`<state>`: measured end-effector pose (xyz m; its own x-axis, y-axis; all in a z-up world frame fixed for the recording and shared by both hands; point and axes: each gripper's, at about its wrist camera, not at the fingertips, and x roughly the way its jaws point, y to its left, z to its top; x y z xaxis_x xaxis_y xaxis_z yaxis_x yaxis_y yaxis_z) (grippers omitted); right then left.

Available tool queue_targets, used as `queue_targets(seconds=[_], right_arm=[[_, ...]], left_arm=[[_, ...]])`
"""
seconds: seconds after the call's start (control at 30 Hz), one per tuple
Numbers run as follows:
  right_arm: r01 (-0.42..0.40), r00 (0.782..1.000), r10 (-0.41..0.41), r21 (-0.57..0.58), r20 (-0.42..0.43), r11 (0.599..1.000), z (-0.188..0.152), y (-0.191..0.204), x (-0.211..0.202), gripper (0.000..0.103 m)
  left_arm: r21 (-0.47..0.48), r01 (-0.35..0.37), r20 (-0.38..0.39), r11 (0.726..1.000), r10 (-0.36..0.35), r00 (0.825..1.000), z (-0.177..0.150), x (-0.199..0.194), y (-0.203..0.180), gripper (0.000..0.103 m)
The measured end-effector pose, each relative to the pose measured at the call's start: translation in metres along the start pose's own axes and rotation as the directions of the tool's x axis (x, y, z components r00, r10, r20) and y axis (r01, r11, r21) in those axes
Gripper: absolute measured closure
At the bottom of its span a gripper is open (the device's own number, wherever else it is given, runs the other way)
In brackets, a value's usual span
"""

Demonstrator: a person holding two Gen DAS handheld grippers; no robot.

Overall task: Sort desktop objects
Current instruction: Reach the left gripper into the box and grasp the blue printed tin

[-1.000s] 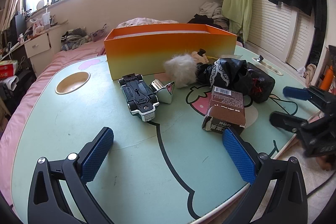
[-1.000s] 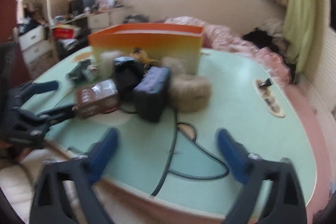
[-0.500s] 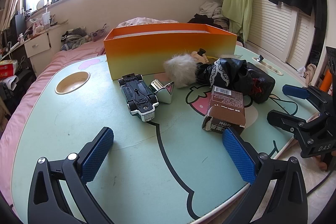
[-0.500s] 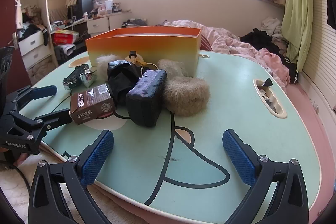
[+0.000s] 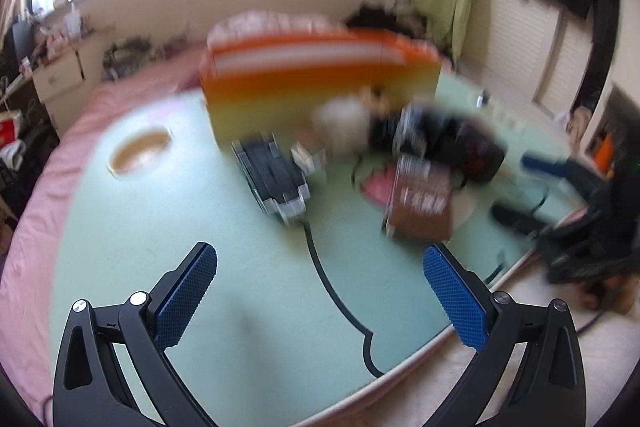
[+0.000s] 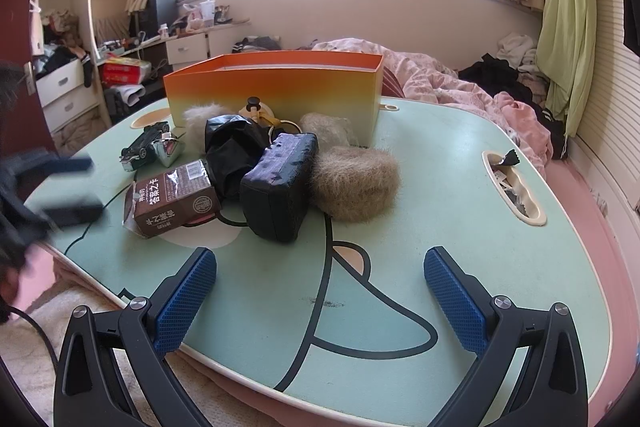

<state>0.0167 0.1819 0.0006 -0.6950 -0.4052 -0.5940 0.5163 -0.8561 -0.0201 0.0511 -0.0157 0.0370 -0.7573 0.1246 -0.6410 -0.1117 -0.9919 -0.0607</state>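
Note:
An orange box (image 6: 276, 91) stands open-topped at the back of the mint-green table (image 6: 432, 163). In front of it lies a heap: a brown drink carton (image 6: 174, 201), a dark blue pouch (image 6: 280, 191), a black crumpled bag (image 6: 232, 147), two furry balls (image 6: 354, 189), a toy car (image 6: 142, 149) and a shiny silver piece (image 6: 168, 151). My right gripper (image 6: 320, 291) is open above the table's near edge, empty. My left gripper (image 5: 320, 291) is open and empty too; its view is blurred, showing the toy car (image 5: 274, 175), the carton (image 5: 420, 201) and the orange box (image 5: 320, 87).
A round cup recess (image 5: 140, 151) sits at the table's left, an oblong recess with scraps (image 6: 514, 189) at its right. Pink bedding (image 6: 460, 83) lies behind the table. Drawers and shelves (image 6: 68, 83) stand far left. The left gripper (image 6: 44, 187) shows blurred at the table's left edge.
My left gripper is now in quick motion, its view blurred and shifted, with the objects a bit farther off. The right gripper's view has steadied and closed in slightly on the heap.

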Motion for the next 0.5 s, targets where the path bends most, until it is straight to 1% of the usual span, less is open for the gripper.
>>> queue_targets(seconds=[0.03, 0.07, 0.1, 0.13, 0.17, 0.2, 0.23, 0.27, 0.3, 0.33, 0.37, 0.4, 0.43, 0.47, 0.5], right_arm=[[0.000, 1.000, 0.000, 0.000, 0.000, 1.000, 0.000, 0.000, 0.000, 0.000], [-0.001, 1.000, 0.001, 0.001, 0.001, 1.000, 0.000, 0.000, 0.000, 0.000], [-0.001, 1.000, 0.001, 0.002, 0.001, 1.000, 0.000, 0.000, 0.000, 0.000], [-0.001, 1.000, 0.001, 0.002, 0.001, 1.000, 0.000, 0.001, -0.001, 0.000], [-0.002, 1.000, 0.002, 0.001, 0.002, 1.000, 0.001, 0.002, -0.001, 0.000], [-0.002, 1.000, 0.002, 0.001, 0.002, 1.000, 0.001, 0.002, -0.001, 0.000], [-0.003, 1.000, 0.003, 0.001, 0.002, 1.000, 0.001, 0.002, -0.002, 0.000], [-0.004, 1.000, 0.004, 0.001, 0.002, 1.000, 0.001, 0.002, -0.002, 0.000], [-0.005, 1.000, 0.005, 0.001, 0.003, 1.000, 0.001, 0.003, -0.002, 0.000], [-0.006, 1.000, 0.006, 0.001, 0.003, 1.000, 0.001, 0.003, -0.002, 0.000], [-0.005, 1.000, 0.005, 0.001, 0.003, 1.000, 0.001, 0.003, -0.002, 0.000], [-0.006, 1.000, 0.006, 0.001, 0.003, 1.000, 0.002, 0.003, -0.002, 0.000], [-0.007, 1.000, 0.007, 0.001, 0.003, 1.000, 0.001, 0.003, -0.003, 0.000], [-0.008, 1.000, 0.008, 0.001, 0.003, 1.000, 0.002, 0.003, -0.002, 0.000], [-0.011, 1.000, 0.011, 0.000, 0.004, 1.000, 0.002, 0.003, -0.003, 0.000]], left_arm=[[0.006, -0.024, 0.073, 1.000, 0.023, 0.997, 0.008, -0.016, 0.000, 0.000], [0.013, -0.048, 0.151, 0.999, 0.046, 0.987, 0.018, -0.032, -0.003, 0.000], [0.023, -0.064, 0.197, 0.998, 0.058, 0.979, 0.027, -0.041, -0.006, 0.000], [0.042, -0.076, 0.214, 0.996, 0.065, 0.975, 0.038, -0.046, -0.011, 0.000], [0.080, -0.076, 0.190, 0.994, 0.059, 0.980, 0.053, -0.047, -0.017, 0.000], [0.123, -0.032, 0.139, 0.992, 0.014, 0.990, 0.072, -0.042, -0.025, 0.000], [0.150, 0.038, 0.096, 0.988, -0.053, 0.994, 0.089, -0.034, -0.032, 0.000], [0.154, 0.105, 0.060, 0.983, -0.115, 0.992, 0.107, -0.023, -0.034, 0.000], [0.137, 0.139, 0.031, 0.981, -0.144, 0.989, 0.122, -0.012, -0.036, 0.000], [0.107, 0.157, -0.005, 0.982, -0.157, 0.988, 0.134, 0.001, -0.038, 0.000], [0.030, 0.180, -0.084, 0.983, -0.177, 0.981, 0.154, 0.028, -0.038, 0.000], [-0.018, 0.191, -0.130, 0.981, -0.192, 0.973, 0.164, 0.043, -0.038, 0.000], [-0.074, 0.199, -0.197, 0.977, -0.210, 0.958, 0.175, 0.065, -0.035, 0.002], [-0.116, 0.180, -0.254, 0.977, -0.204, 0.946, 0.188, 0.092, -0.034, 0.003], [-0.120, 0.155, -0.270, 0.981, -0.182, 0.945, 0.192, 0.104, -0.033, 0.009]])
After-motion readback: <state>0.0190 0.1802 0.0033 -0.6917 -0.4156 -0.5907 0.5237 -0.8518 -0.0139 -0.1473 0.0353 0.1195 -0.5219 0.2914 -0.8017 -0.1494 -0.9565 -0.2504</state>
